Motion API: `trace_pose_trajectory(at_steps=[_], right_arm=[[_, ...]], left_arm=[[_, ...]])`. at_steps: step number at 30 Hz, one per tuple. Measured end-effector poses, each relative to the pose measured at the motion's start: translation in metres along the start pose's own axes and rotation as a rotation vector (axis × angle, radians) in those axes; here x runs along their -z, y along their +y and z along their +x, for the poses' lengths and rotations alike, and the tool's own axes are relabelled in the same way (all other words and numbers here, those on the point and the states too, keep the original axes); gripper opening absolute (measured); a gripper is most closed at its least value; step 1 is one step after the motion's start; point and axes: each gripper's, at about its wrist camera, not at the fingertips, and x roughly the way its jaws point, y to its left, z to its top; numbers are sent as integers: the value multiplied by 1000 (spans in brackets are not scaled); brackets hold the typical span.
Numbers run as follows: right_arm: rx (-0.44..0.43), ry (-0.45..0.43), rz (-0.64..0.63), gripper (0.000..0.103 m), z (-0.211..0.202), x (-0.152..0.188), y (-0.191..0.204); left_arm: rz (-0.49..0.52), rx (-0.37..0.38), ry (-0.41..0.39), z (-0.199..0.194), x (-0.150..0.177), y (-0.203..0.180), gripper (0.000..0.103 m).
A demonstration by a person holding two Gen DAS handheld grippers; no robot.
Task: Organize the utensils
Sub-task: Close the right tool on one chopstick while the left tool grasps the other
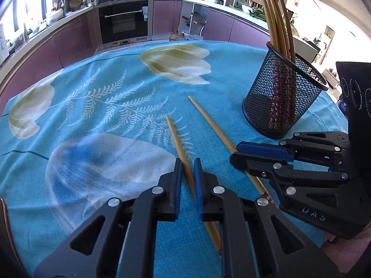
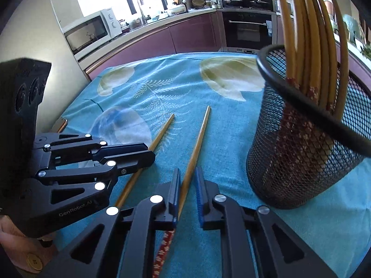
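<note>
Bamboo chopsticks, two of them, lie loose on the blue cloth (image 1: 104, 106), tips pointing away from both claws, apparently waiting to join the bundle standing in the black mesh cup (image 1: 281, 97). The left gripper (image 1: 186, 173) has its jaws drawn narrow about the left chopstick (image 1: 178, 146); the right gripper (image 2: 188, 185) is likewise nearly shut about the right chopstick (image 2: 197, 146). Each stick runs between the blue pads (firm contact is probable, though a slight gap shows in both wrist views). The cup stands ahead and to the right of both claws.
</note>
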Motion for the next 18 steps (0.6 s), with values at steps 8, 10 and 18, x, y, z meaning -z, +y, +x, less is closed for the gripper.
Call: trace_pose_trajectory(at_steps=[8,10,18], right_arm=[[-28,-16,59,6,-6,2,-8],[-41,-24,64,6,-9,2,-9],[-90,-6,20,6,-11,3,3]], left_arm=[[-18,0,-4,-1,1,1,8],[-18,-2,-6,-2,1,0,8],[-6,-3,0,0,1,-2,7]])
